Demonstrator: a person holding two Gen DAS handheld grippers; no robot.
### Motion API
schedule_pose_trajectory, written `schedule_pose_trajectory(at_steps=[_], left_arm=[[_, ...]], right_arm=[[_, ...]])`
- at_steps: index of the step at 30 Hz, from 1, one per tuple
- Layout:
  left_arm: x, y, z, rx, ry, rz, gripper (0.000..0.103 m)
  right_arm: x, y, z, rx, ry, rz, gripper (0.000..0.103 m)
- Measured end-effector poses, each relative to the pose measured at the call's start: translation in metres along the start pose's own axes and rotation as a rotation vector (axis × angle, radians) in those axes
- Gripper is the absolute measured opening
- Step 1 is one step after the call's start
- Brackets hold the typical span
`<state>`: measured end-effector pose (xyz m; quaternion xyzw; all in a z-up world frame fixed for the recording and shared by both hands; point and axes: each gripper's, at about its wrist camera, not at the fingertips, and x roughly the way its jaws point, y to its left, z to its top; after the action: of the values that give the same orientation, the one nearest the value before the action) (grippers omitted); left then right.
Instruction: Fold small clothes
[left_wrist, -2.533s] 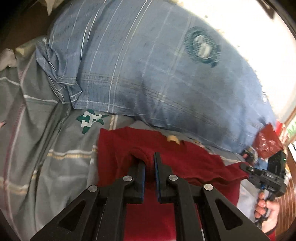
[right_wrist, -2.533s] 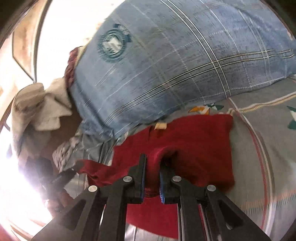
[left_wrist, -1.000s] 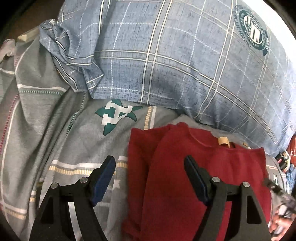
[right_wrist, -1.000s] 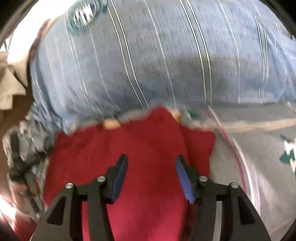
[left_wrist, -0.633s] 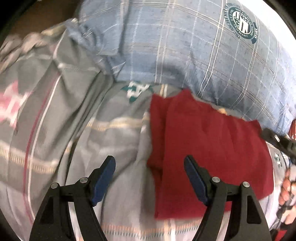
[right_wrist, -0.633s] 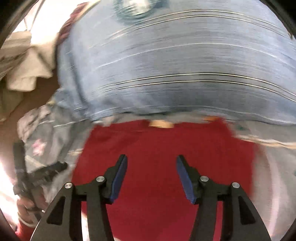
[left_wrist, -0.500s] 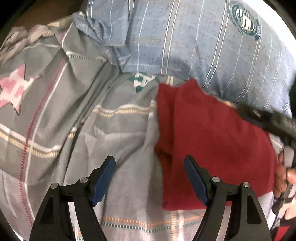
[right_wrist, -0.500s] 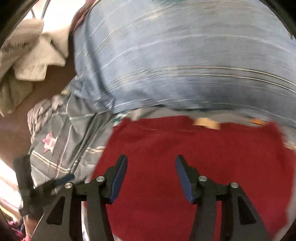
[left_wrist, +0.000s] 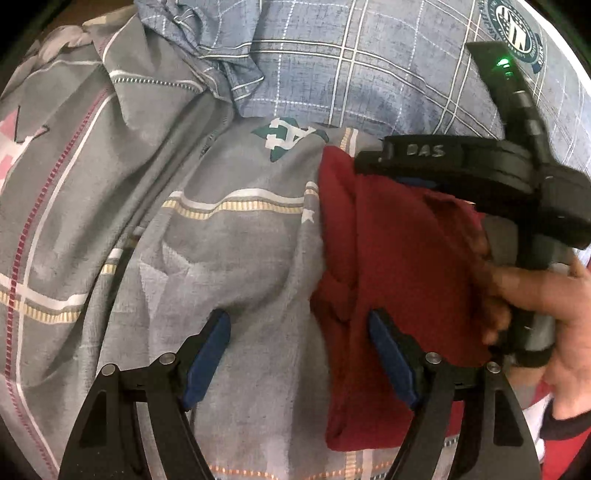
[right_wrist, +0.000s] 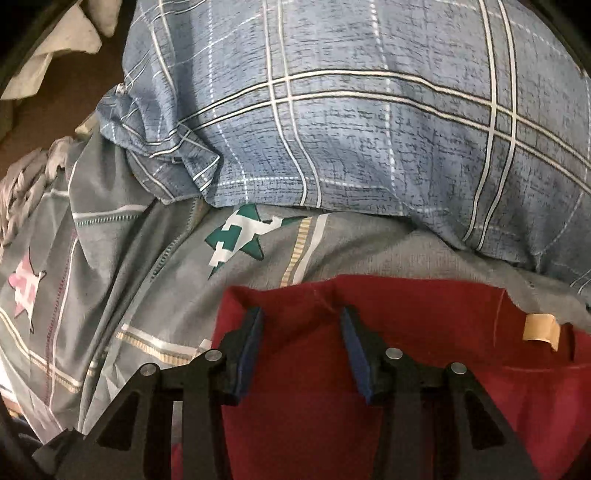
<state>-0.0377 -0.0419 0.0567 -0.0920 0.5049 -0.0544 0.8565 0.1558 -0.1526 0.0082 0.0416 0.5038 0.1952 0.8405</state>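
Observation:
A dark red garment lies folded on the grey patterned bedsheet, in front of a blue plaid pillow. My left gripper is open wide over the garment's near left edge, one finger above the sheet and the other above the red cloth. My right gripper, whose black body is held by a hand, sits at the garment's far left corner. Its jaws are closing with a ridge of red cloth between them, the pads not pressing on it. A tan label shows at the garment's far edge.
The blue plaid pillow rises right behind the garment. The grey sheet with a green star spreads to the left in folds. Pale cloth lies on the brown surface at the far left.
My right gripper swept left across the red garment to its far left corner, its jaws narrowing. It came into the left wrist view from the right. My left gripper shifted toward the garment's left edge.

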Motion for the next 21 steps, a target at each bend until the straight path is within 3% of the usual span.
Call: schedule_pose_trajectory(at_steps=[4,8,10,14,17,21], left_arm=[[0.000,-0.001,0.000,0.001,-0.006,-0.001,0.077],[0.001,-0.001,0.002,-0.002,-0.004,-0.001,0.077],[0.001,-0.001,0.002,-0.004,-0.008,-0.001,0.078],[0.002,0.001,0.003,-0.016,-0.004,-0.008,0.078],[0.001,0.001,0.004,-0.026,-0.003,-0.016,0.076],[0.003,0.001,0.004,-0.031,-0.006,-0.016,0.076]], right_arm=[[-0.022,-0.005,-0.003,0.027,0.001,0.044,0.046],[-0.030,0.009,-0.006,-0.043,-0.004,0.024,0.051],[-0.017,0.017,-0.007,-0.081,0.020,-0.026,0.052],[-0.004,0.014,-0.005,-0.034,0.039,-0.046,0.058],[-0.017,0.008,0.000,0.033,0.058,0.037,0.072],[-0.018,0.019,0.004,-0.022,0.087,0.009,0.077]])
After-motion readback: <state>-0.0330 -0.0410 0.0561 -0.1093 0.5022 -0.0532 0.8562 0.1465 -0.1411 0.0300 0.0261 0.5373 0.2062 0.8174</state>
